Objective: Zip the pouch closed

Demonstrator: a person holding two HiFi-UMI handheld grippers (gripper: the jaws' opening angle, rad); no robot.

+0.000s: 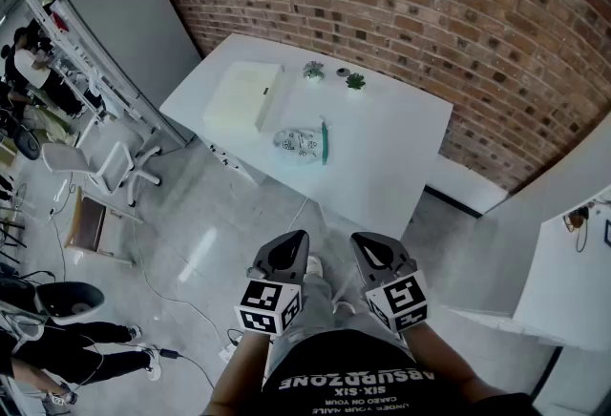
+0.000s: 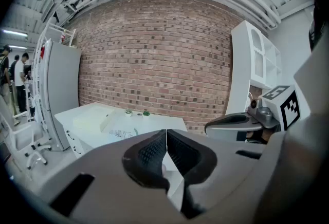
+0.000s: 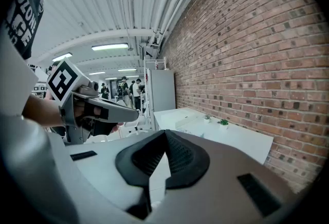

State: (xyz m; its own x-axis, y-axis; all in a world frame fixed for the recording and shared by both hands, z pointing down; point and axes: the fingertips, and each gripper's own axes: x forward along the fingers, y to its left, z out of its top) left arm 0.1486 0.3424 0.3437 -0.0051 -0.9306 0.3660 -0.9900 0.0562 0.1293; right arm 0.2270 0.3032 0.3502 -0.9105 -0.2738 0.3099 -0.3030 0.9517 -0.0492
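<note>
Head view: pouch (image 1: 298, 141) lies on table (image 1: 387, 152).

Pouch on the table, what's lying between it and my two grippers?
In the head view, grey floor with a thin cable, then the bare near strip of the white table, separate the pouch from the left gripper and right gripper.

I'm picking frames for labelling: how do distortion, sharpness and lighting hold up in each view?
Head view: fisheye bends the brick wall; the pouch is tiny on the table. Left gripper view: black vignette corners, even lighting. Right gripper view: wall bows strongly; ceiling lamps bright.
</note>
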